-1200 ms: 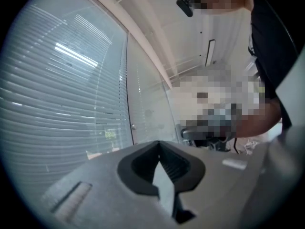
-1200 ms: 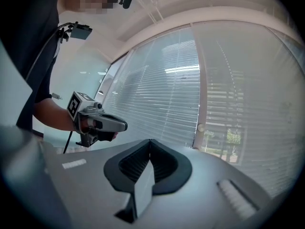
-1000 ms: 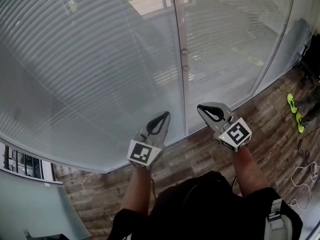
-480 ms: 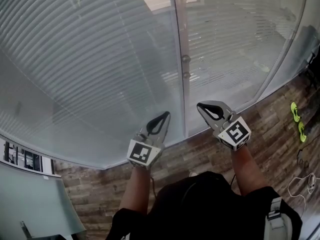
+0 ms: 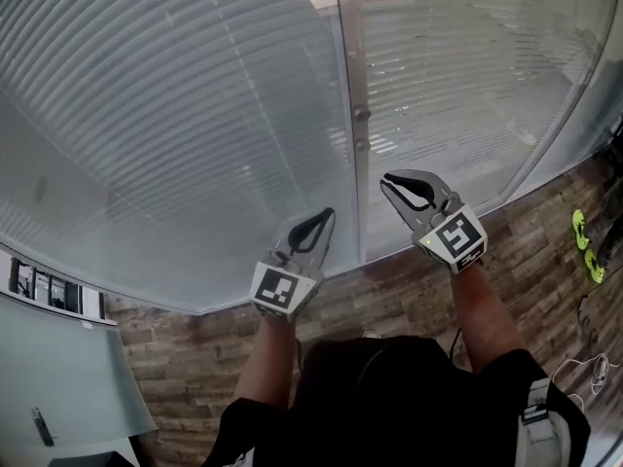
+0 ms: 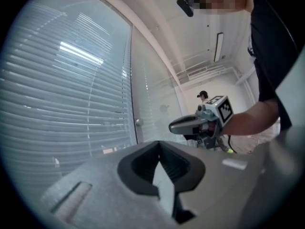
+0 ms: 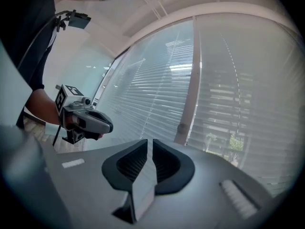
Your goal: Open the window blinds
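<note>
Closed white slat blinds (image 5: 195,115) fill the curved glass wall in front of me, and a second panel (image 5: 458,76) hangs right of a grey upright post (image 5: 348,56). Two small round knobs (image 5: 361,113) sit on that post; one knob (image 7: 181,127) also shows in the right gripper view. My left gripper (image 5: 326,212) is shut and empty, short of the left panel's lower part. My right gripper (image 5: 386,178) points at the post below the knobs. Its jaws have just been opening and stand a narrow slit apart with nothing between them.
Wood-look flooring (image 5: 389,290) runs along the foot of the glass. A pale desk (image 5: 68,358) stands at lower left. Green items (image 5: 584,232) and a cable (image 5: 584,368) lie at the right. Another person (image 6: 203,95) stands far off.
Both grippers have drifted along the glass. The right one now sits higher in the head view, nearer the knobs on the post. The blinds have not changed.
</note>
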A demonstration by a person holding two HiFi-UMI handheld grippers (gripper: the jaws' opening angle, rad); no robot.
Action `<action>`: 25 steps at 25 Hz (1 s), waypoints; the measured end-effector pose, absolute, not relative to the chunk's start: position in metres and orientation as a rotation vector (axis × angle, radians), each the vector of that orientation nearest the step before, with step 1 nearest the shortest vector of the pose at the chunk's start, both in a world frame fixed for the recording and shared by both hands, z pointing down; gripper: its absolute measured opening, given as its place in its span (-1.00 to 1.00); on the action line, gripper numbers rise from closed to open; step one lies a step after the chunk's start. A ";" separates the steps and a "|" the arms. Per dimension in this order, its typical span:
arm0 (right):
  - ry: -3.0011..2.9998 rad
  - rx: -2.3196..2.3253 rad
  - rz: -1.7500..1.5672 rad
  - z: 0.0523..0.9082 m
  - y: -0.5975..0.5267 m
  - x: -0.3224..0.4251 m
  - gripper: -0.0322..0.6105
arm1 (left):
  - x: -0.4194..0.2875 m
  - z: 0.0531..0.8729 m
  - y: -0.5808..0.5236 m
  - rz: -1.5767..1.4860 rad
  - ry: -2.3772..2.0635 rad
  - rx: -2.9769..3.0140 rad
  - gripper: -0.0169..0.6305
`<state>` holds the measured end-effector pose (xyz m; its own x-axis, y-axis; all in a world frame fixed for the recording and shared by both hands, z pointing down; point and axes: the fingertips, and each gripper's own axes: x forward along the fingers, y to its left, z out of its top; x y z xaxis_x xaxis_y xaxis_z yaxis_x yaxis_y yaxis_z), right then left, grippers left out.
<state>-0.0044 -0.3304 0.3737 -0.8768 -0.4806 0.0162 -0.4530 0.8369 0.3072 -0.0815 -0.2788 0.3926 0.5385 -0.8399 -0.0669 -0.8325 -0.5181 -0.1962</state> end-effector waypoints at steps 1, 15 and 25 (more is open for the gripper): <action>-2.908 0.747 -0.470 0.373 -0.333 -0.005 -0.76 | -0.081 0.394 -0.279 -0.058 1.417 -2.570 -0.93; -2.553 0.870 -0.757 0.353 -0.379 -0.022 -0.49 | -0.075 0.390 -0.283 -0.086 1.294 -2.678 -0.93; -2.116 0.986 -1.046 0.336 -0.421 -0.043 -0.35 | -0.096 0.397 -0.282 -0.075 1.217 -2.698 -0.94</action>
